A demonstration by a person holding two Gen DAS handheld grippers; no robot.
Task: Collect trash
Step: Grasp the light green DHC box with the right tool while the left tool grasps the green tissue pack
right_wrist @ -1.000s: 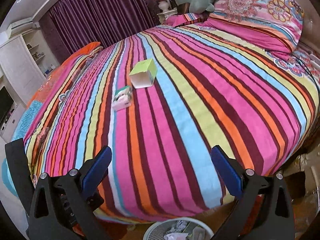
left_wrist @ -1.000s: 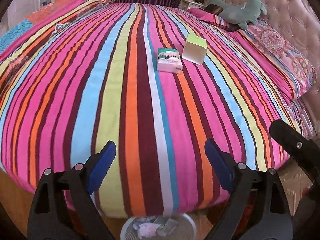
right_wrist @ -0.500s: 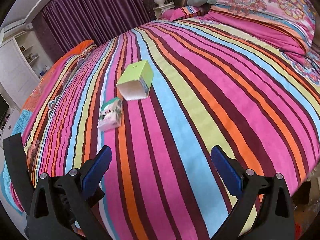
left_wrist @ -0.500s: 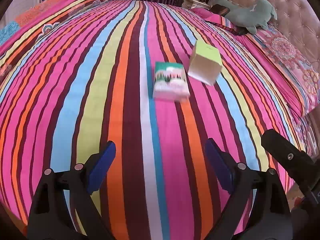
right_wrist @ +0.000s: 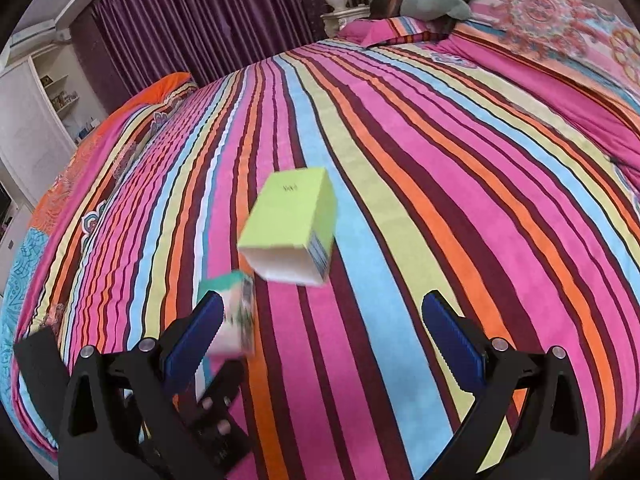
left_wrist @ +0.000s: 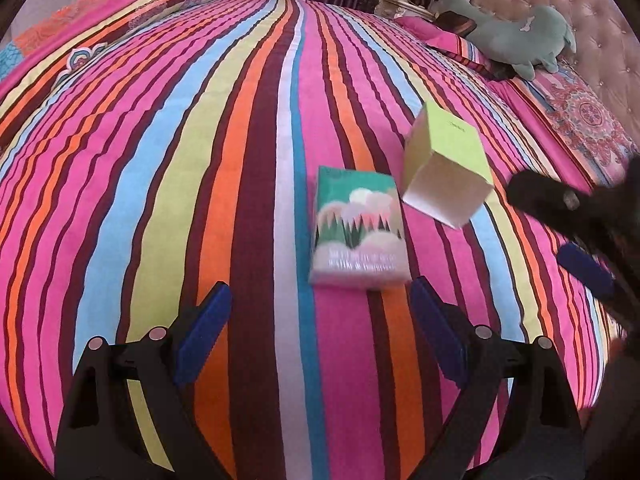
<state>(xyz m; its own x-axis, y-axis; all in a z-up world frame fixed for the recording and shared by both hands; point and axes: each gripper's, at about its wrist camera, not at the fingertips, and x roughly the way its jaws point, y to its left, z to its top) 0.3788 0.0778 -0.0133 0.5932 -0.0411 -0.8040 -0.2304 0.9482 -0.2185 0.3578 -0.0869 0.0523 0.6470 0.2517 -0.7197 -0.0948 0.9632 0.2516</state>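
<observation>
So we've got two bits of trash on the striped bedspread [left_wrist: 168, 184], both lying out around the middle of the bed. First one is a flat teal-and-pink packet [left_wrist: 357, 227] with a little tree-and-cloud picture on its face and some blurry print along the near edge we can't read. Second is a lime-green box [left_wrist: 446, 168], lying on its side and tipped a bit, its white inside showing at the open end that faces us, plus a small printed panel down one side. The two sit just beside each other, box a bit further up the bed toward the pillows.

Our left gripper [left_wrist: 320, 312] has its jaws spread wide with nothing in them, and the packet lies just past its blue fingertips [left_wrist: 208, 320]. Our right gripper [right_wrist: 320, 316] is gaping wide too, empty, with the green box straight ahead between its fingers and the packet half hidden behind its left finger.

Count-wise: two trash items, two grippers, one green plush toy [left_wrist: 516, 40] up by the tufted headboard [left_wrist: 600, 36], purple curtains [right_wrist: 192, 20] at the far side.
</observation>
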